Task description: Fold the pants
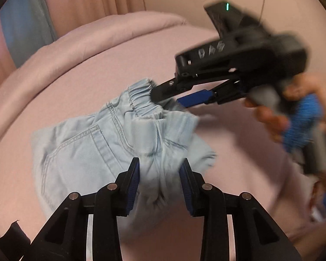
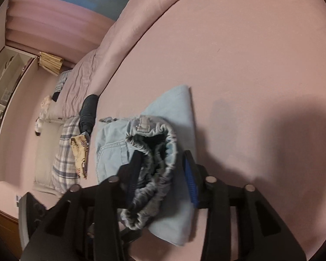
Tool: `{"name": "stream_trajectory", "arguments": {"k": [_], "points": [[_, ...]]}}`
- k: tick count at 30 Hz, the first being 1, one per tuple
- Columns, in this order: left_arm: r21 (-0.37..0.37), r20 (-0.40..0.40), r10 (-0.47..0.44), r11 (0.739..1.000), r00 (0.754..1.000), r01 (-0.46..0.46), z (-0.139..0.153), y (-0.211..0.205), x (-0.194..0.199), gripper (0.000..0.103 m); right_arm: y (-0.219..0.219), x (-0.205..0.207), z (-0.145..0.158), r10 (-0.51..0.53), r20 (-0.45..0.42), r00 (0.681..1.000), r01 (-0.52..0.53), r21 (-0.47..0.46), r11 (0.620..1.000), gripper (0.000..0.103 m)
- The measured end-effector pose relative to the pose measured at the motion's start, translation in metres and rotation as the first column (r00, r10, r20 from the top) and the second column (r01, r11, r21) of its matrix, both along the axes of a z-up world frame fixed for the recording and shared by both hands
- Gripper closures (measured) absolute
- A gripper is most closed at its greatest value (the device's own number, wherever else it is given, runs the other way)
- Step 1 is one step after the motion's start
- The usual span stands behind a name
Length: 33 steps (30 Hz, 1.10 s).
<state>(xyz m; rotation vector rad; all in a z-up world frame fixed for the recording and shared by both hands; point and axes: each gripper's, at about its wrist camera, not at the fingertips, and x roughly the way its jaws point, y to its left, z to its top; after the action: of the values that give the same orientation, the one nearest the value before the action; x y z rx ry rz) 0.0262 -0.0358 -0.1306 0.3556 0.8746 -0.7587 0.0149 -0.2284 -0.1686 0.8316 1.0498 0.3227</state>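
A pink bed sheet (image 2: pixel 250 54) is seen spread beneath everything, with a rolled pink duvet (image 1: pixel 80 41) along its far edge. Light blue denim pants (image 1: pixel 93 148) are bunched on the sheet, back pocket up. A plaid pillow (image 2: pixel 65 152) is seen at the bedside. The left gripper (image 1: pixel 159 182) is held with its fingers narrowly parted, crumpled denim caught between them. The right gripper (image 2: pixel 162 174) is parted to a similar width; one finger is hooked inside the elastic waistband (image 2: pixel 163 134), the other outside it.
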Motion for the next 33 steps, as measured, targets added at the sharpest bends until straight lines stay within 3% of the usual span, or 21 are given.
{"name": "stream_trajectory", "arguments": {"k": [1, 2, 5, 8, 10, 14, 15, 17, 19, 20, 22, 25, 26, 28, 33], "points": [[-0.058, -0.030, 0.000, 0.998, 1.000, -0.002, 0.006, 0.011, -0.008, 0.069, -0.004, -0.002, 0.007, -0.016, 0.006, 1.000, 0.016, -0.041, 0.999, 0.051], [-0.168, -0.079, 0.008, 0.986, 0.997, -0.021, 0.019, 0.033, -0.007, 0.069, -0.008, -0.005, 0.014, -0.029, 0.018, 0.999, 0.030, -0.078, 0.996, 0.051], [-0.260, -0.089, 0.123, 0.955, 0.988, -0.143, 0.030, 0.071, 0.002, 0.069, -0.016, -0.015, 0.048, -0.045, 0.122, 0.991, 0.069, -0.200, 0.977, 0.051], [-0.222, -0.099, 0.307, 0.920, 0.947, -0.322, 0.020, 0.105, 0.025, 0.069, -0.004, -0.017, 0.073, 0.026, 0.206, 0.978, 0.027, -0.250, 0.968, 0.060], [-0.207, -0.133, 0.377, 0.894, 0.917, -0.398, 0.004, 0.118, 0.040, 0.069, 0.012, -0.011, 0.080, 0.080, 0.218, 0.973, -0.022, -0.259, 0.966, 0.074], [-0.113, -0.173, 0.451, 0.874, 0.876, -0.472, -0.035, 0.126, 0.055, 0.069, 0.056, -0.003, 0.071, 0.229, 0.182, 0.956, -0.167, -0.305, 0.938, 0.078], [-0.097, -0.190, 0.457, 0.872, 0.869, -0.480, -0.047, 0.127, 0.059, 0.069, 0.069, -0.006, 0.064, 0.283, 0.154, 0.947, -0.218, -0.341, 0.914, 0.079], [-0.120, -0.187, 0.441, 0.877, 0.878, -0.466, -0.055, 0.129, 0.061, 0.068, 0.083, -0.014, 0.047, 0.345, 0.085, 0.935, -0.284, -0.406, 0.869, 0.079], [-0.126, -0.178, 0.436, 0.879, 0.882, -0.460, -0.055, 0.128, 0.062, 0.068, 0.092, -0.029, 0.026, 0.405, 0.044, 0.913, -0.320, -0.540, 0.778, 0.082], [-0.123, -0.176, 0.433, 0.882, 0.884, -0.456, -0.054, 0.129, 0.062, 0.068, 0.089, -0.035, 0.021, 0.419, 0.066, 0.906, -0.318, -0.546, 0.775, 0.081], [-0.112, -0.175, 0.429, 0.886, 0.886, -0.450, -0.053, 0.128, 0.059, 0.068, 0.075, -0.037, 0.017, 0.387, 0.108, 0.916, -0.292, -0.483, 0.826, 0.082], [-0.097, -0.163, 0.444, 0.882, 0.881, -0.462, -0.048, 0.130, 0.055, 0.067, 0.054, -0.024, 0.023, 0.320, 0.067, 0.945, -0.279, -0.344, 0.897, 0.078], [-0.092, -0.155, 0.449, 0.880, 0.880, -0.465, -0.046, 0.130, 0.052, 0.062, 0.053, -0.021, 0.029, 0.312, 0.071, 0.947, -0.274, -0.324, 0.905, 0.076], [-0.087, -0.135, 0.463, 0.875, 0.876, -0.476, -0.044, 0.130, 0.047, 0.054, 0.053, -0.015, 0.047, 0.323, 0.109, 0.940, -0.271, -0.337, 0.902, 0.063], [-0.110, -0.164, 0.489, 0.854, 0.857, -0.508, -0.043, 0.147, 0.032, 0.053, 0.084, 0.013, 0.075, 0.347, 0.167, 0.923, -0.285, -0.311, 0.907, 0.056]]}}
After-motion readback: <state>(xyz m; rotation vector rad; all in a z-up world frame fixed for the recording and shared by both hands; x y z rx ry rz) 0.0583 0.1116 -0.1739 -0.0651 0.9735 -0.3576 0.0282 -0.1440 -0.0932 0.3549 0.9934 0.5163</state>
